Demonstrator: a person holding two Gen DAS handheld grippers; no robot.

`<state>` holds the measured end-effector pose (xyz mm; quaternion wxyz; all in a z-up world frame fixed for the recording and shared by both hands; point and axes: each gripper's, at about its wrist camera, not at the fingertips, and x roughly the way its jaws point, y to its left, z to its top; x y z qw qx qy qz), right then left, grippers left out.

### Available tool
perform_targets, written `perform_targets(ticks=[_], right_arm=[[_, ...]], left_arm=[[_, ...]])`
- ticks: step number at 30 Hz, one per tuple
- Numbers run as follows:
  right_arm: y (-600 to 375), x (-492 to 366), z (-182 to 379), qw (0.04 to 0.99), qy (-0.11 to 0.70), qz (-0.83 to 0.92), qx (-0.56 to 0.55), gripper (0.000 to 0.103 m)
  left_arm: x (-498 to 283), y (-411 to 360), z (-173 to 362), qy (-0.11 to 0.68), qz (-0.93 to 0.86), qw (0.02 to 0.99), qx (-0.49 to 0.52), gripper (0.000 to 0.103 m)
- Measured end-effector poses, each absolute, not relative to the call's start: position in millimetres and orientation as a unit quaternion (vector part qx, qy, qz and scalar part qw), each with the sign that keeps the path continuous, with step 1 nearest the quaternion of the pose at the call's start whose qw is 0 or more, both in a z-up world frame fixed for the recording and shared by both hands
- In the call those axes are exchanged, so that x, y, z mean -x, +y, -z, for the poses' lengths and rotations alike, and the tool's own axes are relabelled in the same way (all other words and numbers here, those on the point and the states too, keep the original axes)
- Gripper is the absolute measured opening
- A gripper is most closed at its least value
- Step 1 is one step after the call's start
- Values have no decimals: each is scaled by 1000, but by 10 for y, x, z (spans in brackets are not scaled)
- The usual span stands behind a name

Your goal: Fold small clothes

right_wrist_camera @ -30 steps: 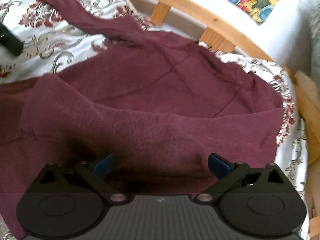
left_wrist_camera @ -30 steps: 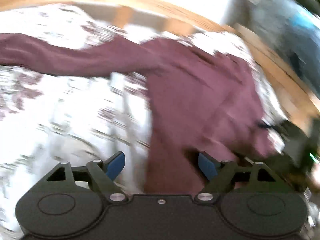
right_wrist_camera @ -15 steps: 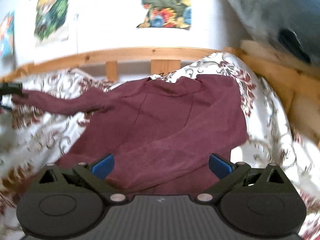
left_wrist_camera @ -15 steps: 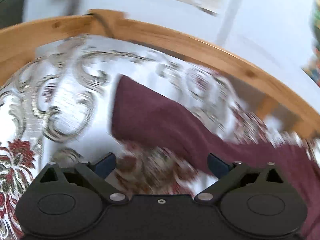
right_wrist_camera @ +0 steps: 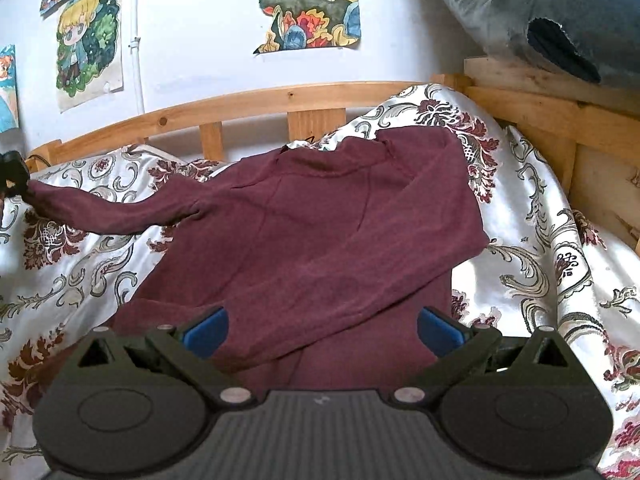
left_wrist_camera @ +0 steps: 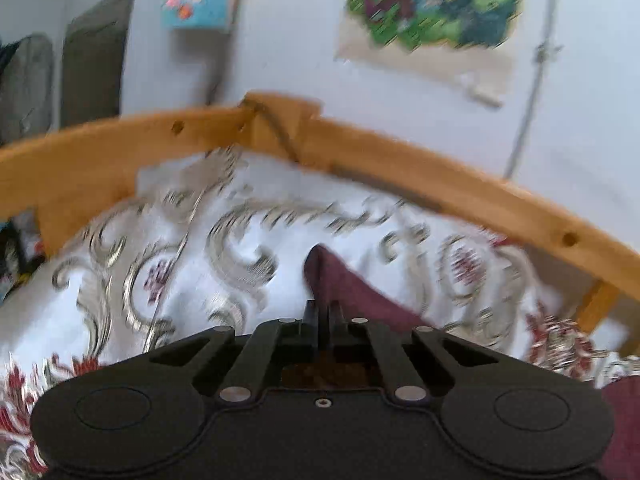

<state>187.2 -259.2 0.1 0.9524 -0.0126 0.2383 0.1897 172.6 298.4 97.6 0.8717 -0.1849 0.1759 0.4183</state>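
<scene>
My left gripper (left_wrist_camera: 323, 312) has its jaws clenched together, and the cuff end of the maroon sweater's sleeve (left_wrist_camera: 340, 284) sits right at their tips; from the right wrist view that same gripper (right_wrist_camera: 14, 172) appears at the far left, gripping the sleeve's end (right_wrist_camera: 40, 198), which stretches out from the body of the garment. My right gripper (right_wrist_camera: 320, 324) hovers with its jaws released wide, blue pads (right_wrist_camera: 206, 330) well apart, nothing pinched between them. Just past them lies the maroon sweater (right_wrist_camera: 320, 240) spread on the bed, its other sleeve (right_wrist_camera: 360, 296) folded diagonally across the front, neckline (right_wrist_camera: 332, 160) towards the headboard side. Under it is the white bedspread (right_wrist_camera: 540, 264) with red and grey floral scrolls. Beyond that runs the wooden bed rail (right_wrist_camera: 260, 100) with its slats, and a grey-blue bundle (right_wrist_camera: 540, 12) rests on the frame at the upper right. Farthest off, on the white wall (right_wrist_camera: 192, 40), hang colourful drawings (right_wrist_camera: 304, 4).
</scene>
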Motion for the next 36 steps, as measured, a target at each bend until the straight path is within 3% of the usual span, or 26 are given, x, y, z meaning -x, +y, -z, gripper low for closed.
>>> perform_targets(ticks=[8,16,26,36], right_arm=[[-2707,-1869,-35,954,233,-186,-3,103],[-2821,-1876,-108,955,236,-176,-18,103],[-3123,-1994,-53,960,253,-119,-7,103],[-3544,-2110,-50,967,248,-57,-16,103]], left_arm=[[-1701,2079,-1638,84,-251,960,93,3],[-1910,766,-1942,51,-80,995,-11,3],[-2035,-564,-1283,104,101,988,-53,3],[-1916,-1001,-508,193,194,960,-56,4]])
